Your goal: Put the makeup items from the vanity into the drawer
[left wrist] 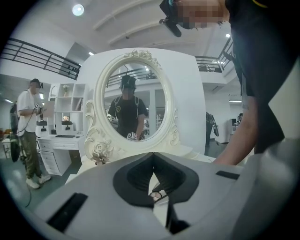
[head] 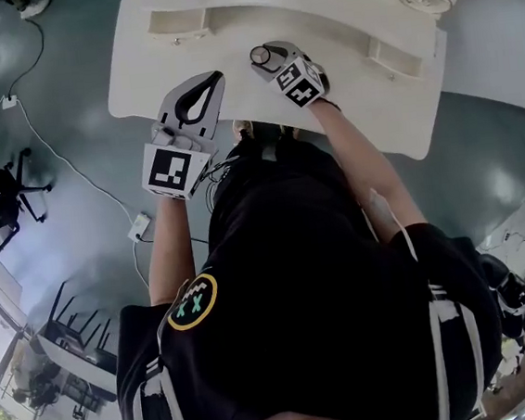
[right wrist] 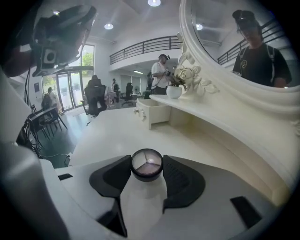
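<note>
My right gripper (head: 272,57) (right wrist: 147,174) is over the white vanity top (head: 136,73), shut on a small round compact (head: 265,57) (right wrist: 146,163) with a black rim and a pale lid in three segments. Both pads touch its sides. My left gripper (head: 219,74) (left wrist: 153,155) hovers over the vanity's near edge, left of the right one, with its tips together and nothing between them. A small drawer box (head: 178,24) (right wrist: 154,112) stands at the back left of the top, its front closed as far as I can see.
An oval mirror (left wrist: 133,101) in a carved white frame rises behind the top. A second small box (head: 397,56) sits at the right, and a white pot with flowers (right wrist: 174,91) on the shelf. On the floor left lie a cable and power strip (head: 140,228).
</note>
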